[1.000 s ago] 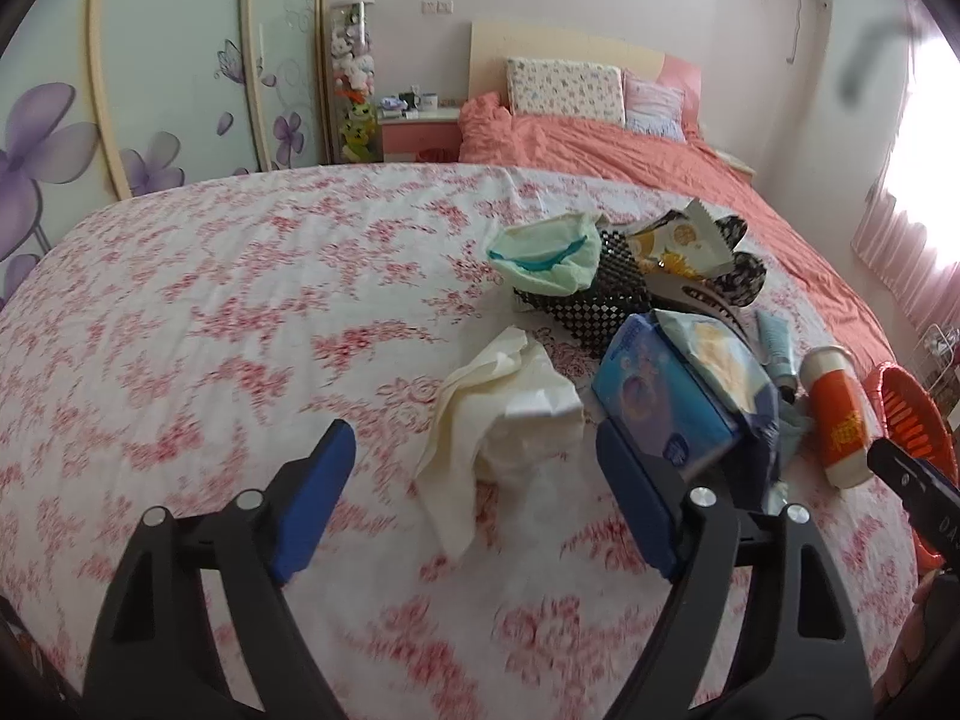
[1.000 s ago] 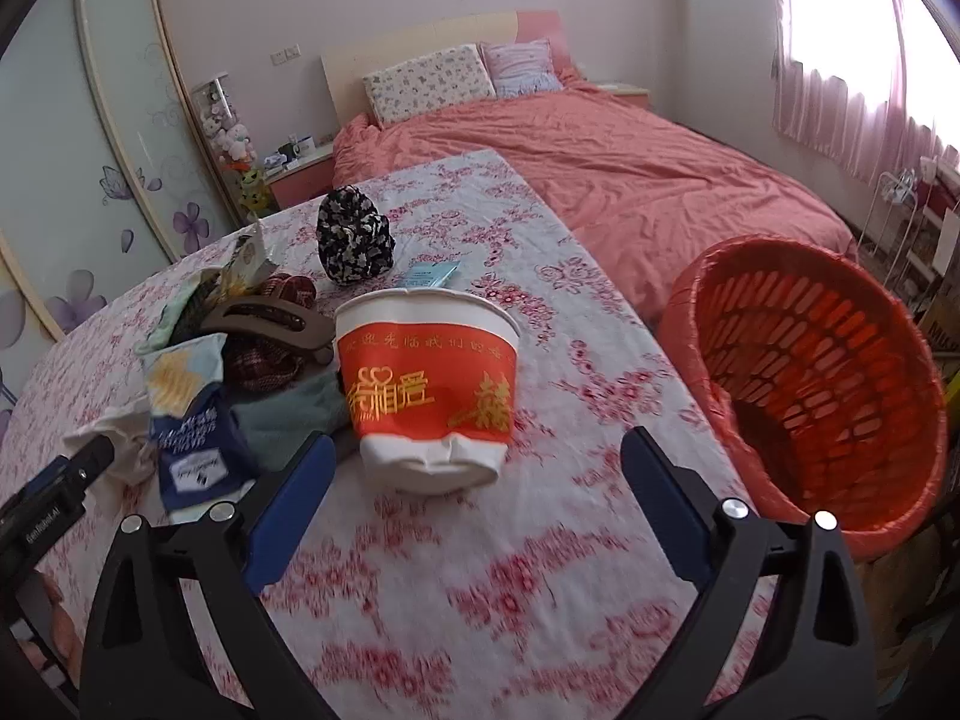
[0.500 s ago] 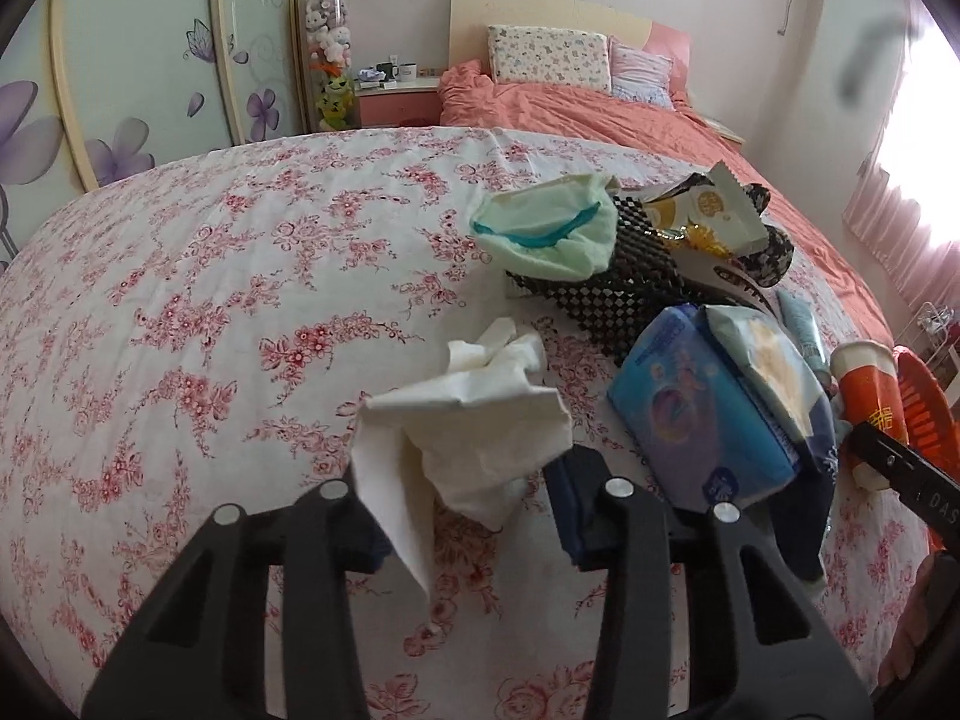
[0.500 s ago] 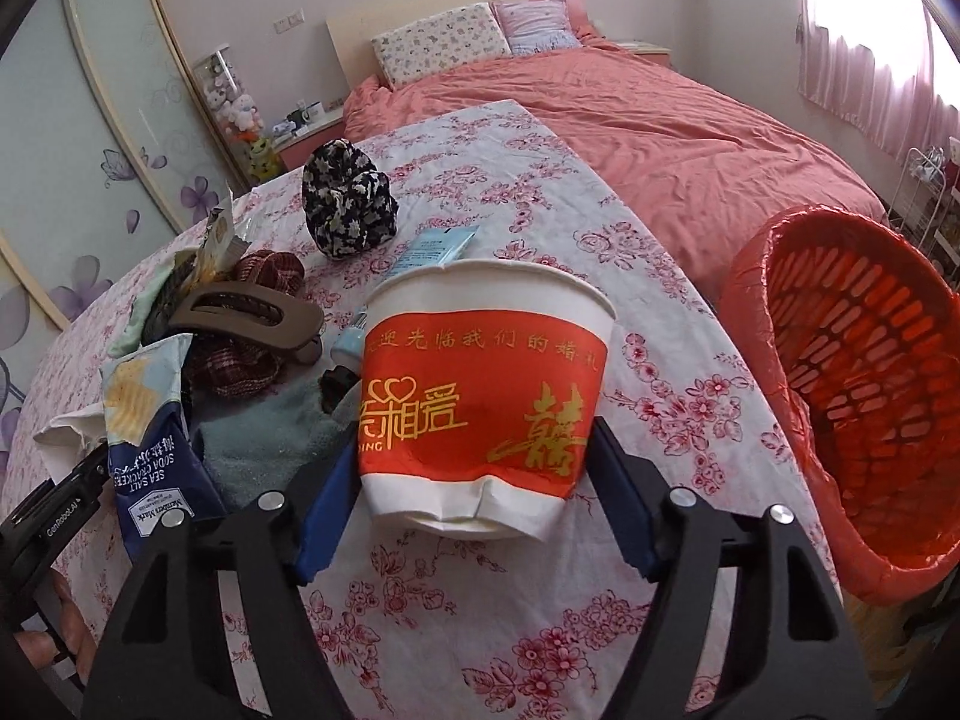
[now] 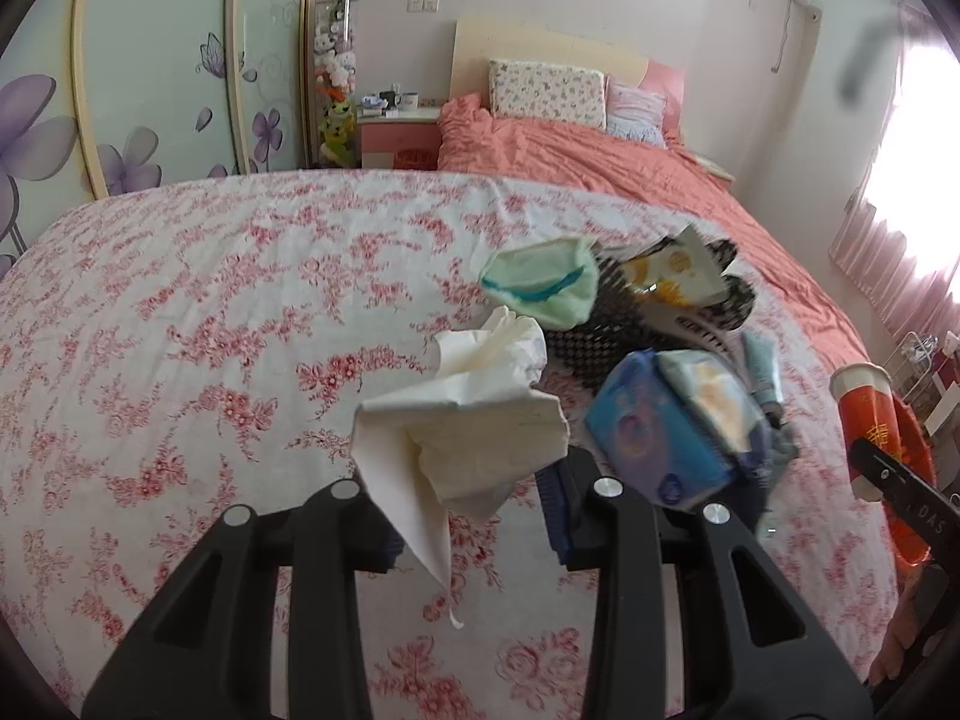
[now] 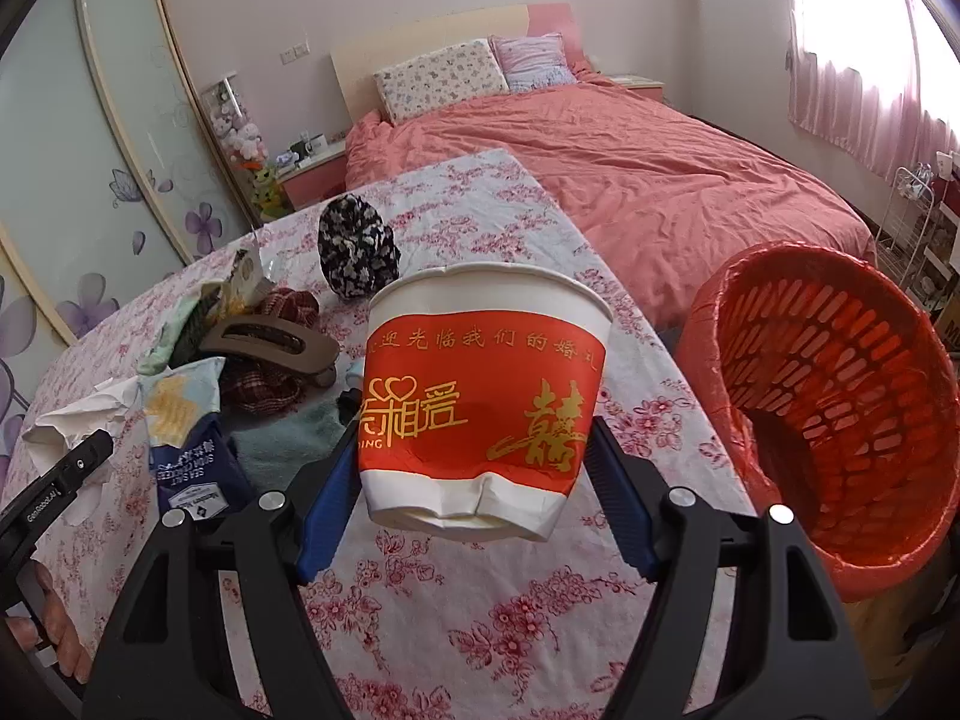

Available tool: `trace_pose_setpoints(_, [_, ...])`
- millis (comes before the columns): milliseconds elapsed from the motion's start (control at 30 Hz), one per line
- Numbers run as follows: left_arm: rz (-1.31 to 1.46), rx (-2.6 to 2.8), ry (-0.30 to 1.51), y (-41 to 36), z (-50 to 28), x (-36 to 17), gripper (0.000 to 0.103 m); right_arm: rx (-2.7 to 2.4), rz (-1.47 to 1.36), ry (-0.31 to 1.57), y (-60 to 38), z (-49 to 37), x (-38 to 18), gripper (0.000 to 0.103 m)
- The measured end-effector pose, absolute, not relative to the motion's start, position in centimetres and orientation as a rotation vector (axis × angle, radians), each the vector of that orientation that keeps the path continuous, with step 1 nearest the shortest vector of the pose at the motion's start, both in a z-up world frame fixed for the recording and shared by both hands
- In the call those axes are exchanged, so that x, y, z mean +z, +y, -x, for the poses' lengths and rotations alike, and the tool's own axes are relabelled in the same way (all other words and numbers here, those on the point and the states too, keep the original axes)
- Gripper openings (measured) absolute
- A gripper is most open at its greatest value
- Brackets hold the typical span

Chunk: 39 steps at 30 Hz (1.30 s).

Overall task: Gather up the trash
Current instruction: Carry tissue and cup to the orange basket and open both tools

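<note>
A crumpled white tissue (image 5: pixel 474 414) hangs just above the floral tablecloth (image 5: pixel 180 330). My left gripper (image 5: pixel 471 516) grips its lower part, and the jaws are still closing on it. In the right wrist view a red and white paper cup (image 6: pixel 480 402) with gold lettering is clear of the cloth. My right gripper (image 6: pixel 474 504) is shut on the cup's lower sides, which are dented. The orange mesh basket (image 6: pixel 840 396) stands off the table's right edge, close beside the cup. The same cup (image 5: pixel 864 396) shows at the far right of the left wrist view.
A pile sits mid-table: a blue pack (image 5: pixel 648 438), a pale green pouch (image 5: pixel 540 288), a snack bag (image 6: pixel 186 450), a brown hair clip (image 6: pixel 270 342) and a black patterned pouch (image 6: pixel 357 246). A bed with a coral cover (image 6: pixel 660 180) lies behind the table.
The left jaws closed around the tissue and lifted it off the cloth. The right jaws closed on the paper cup and raised it slightly.
</note>
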<state>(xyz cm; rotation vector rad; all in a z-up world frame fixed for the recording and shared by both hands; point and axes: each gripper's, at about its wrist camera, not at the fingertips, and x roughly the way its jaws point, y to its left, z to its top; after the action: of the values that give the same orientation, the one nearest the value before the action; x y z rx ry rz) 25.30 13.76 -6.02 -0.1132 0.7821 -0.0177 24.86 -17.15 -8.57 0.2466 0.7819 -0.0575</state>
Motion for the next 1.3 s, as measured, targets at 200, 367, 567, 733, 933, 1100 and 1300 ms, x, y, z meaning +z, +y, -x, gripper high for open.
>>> trace_pose_setpoints(200, [0.109, -0.057, 0.736, 12.1, -23.5, -3.5, 0.036, -0.076, -0.249, 0.737, -18.3, -23.1, -7.3, 0.072])
trace_pose_setpoints(367, [0.107, -0.134, 0.702, 9.2, -21.9, -1.5, 0.036, -0.116, -0.259, 0.704, -20.5, -21.6, -6.5, 0.072])
trace_pose_setpoints(567, [0.097, -0.267, 0.678, 4.0, -20.8, -0.1, 0.036, -0.216, -0.287, 0.677, -25.1, -20.1, -6.0, 0.072])
trace_pose_setpoints(733, [0.088, -0.403, 0.682, -1.9, -20.5, 0.3, 0.036, -0.293, -0.331, 0.659, -28.8, -19.1, -6.4, 0.072])
trace_pose_setpoints(933, [0.066, -0.551, 0.707, -9.1, -20.6, -0.3, 0.036, -0.348, -0.355, 0.641, -31.7, -18.5, -6.8, 0.072])
trace_pose_setpoints(1100, [0.055, -0.659, 0.731, -14.9, -21.5, -1.3, 0.036, -0.381, -0.381, 0.635, -34.3, -18.4, -7.2, 0.072])
trace_pose_setpoints(1300, [-0.004, -0.739, 0.785, -21.5, -23.0, -3.5, 0.036, -0.413, -0.421, 0.627, -37.0, -18.5, -8.2, 0.072])
